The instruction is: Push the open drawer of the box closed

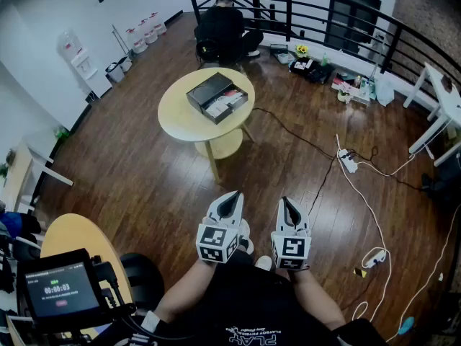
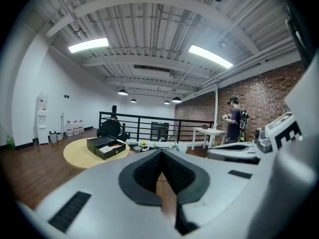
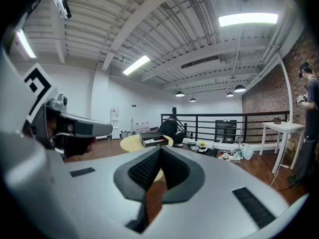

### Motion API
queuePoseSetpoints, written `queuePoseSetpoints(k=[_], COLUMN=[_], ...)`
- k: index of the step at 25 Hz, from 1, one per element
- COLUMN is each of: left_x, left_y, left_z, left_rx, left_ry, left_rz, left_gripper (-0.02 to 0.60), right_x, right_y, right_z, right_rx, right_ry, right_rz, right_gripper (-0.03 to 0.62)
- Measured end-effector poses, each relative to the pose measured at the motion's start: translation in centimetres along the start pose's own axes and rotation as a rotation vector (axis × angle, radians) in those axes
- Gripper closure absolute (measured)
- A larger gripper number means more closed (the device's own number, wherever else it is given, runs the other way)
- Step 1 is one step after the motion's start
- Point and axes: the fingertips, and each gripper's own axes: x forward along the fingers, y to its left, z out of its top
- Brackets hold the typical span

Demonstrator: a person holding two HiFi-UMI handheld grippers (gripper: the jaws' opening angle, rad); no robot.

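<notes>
We hold the left gripper [image 1: 229,202] and right gripper [image 1: 288,209] side by side, close to our body | jaws of both together, gripping nothing | black box [image 1: 209,88] on round yellow table [image 1: 173,118], well ahead of both grippers | its drawer [image 1: 227,105] pulled out

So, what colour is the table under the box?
Pale yellow; the table shows best in head view.

Open floor [image 1: 166,186] right up to table [image 1: 176,121]; bare wood all round box [image 1: 217,96]. On the right, cable [image 1: 288,130]; behind table, seated person [image 1: 223,27].
</notes>
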Motion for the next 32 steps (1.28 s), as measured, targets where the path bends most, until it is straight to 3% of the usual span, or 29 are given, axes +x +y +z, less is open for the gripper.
queuePoseSetpoints(k=[6,9,13,17,27,32], left_x=[0.3,4.0,8.0,11.0,17.3,19.0], left_y=[-0.6,2.0,4.7,7.4,11.8,13.0], left_z=[-0.3,-0.1,0.5,1.8,6.4,7.1], left_rx=[0.001,-0.010,0.036,-0.032,0.010,-0.052], left_ry=[0.021,0.026,0.035,0.037,-0.033,-0.018], left_rz=[-0.026,-0.048,-0.065,-0.057,-0.093,-0.122], left_gripper=[0.585,0.585,0.584,0.585,0.584,0.584], right_x=[-1.0,3.1,7.5,10.8,19.1,20.8], right_y=[0.8,0.3,0.1,-0.2,-1.8,-3.1], right_z=[1.3,1.8,2.0,2.5,5.2,5.2], right_rx=[-0.007,-0.039,-0.080,-0.140,-0.107,-0.071], right_ry=[-0.023,-0.008,0.013,0.019,0.027,0.038], right_rz=[-0.003,-0.030,-0.036,-0.028,-0.056,-0.079], right_gripper=[0.597,0.597,0.597,0.597,0.597,0.597])
